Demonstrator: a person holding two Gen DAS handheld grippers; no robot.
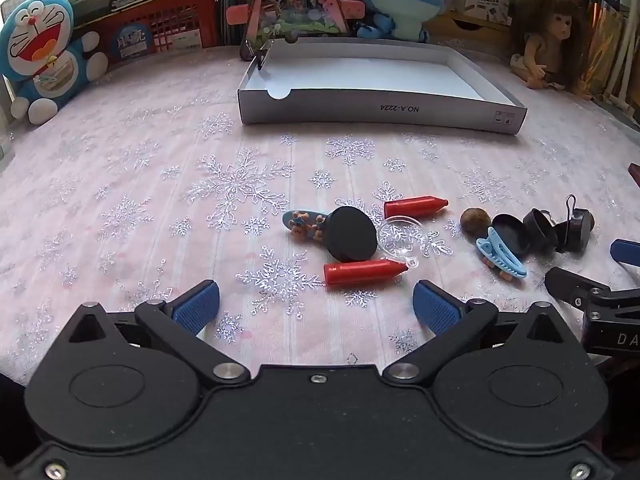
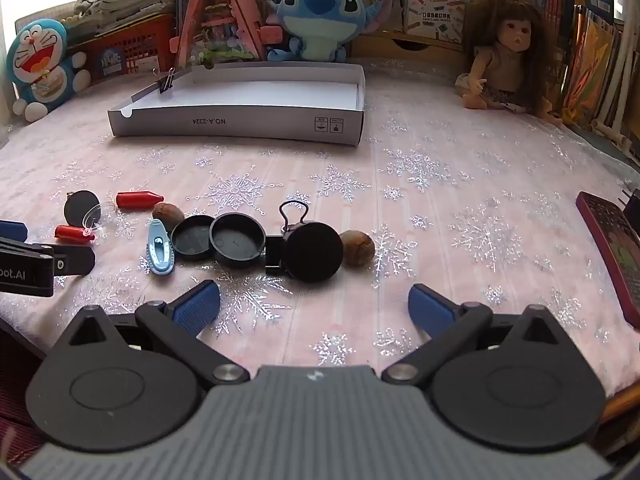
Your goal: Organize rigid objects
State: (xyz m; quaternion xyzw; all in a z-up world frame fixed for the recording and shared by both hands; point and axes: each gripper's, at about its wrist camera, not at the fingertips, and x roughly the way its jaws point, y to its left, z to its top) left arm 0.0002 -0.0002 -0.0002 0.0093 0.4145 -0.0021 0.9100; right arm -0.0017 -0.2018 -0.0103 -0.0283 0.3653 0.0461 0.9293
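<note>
Low in both wrist views: left gripper (image 1: 316, 300) and right gripper (image 2: 314, 304), jaws spread wide, nothing between the pads, hovering just short of the clutter.

Probably best to start with the near red crayon (image 1: 366, 273): straddle across its narrow width, clear of the clear disc (image 1: 401, 237) touching its tip, then lift.

Mid-frame on the snowflake cloth (image 2: 440, 200), counted: two red crayons, two blue clips (image 2: 161, 247), two nuts (image 2: 357, 248), two open black lids (image 2: 237, 241), two solid black discs, one binder clip (image 2: 293, 212).

Further back, upper centre: white tray (image 1: 380, 110), bare but for a binder clip on its left wall.
</note>
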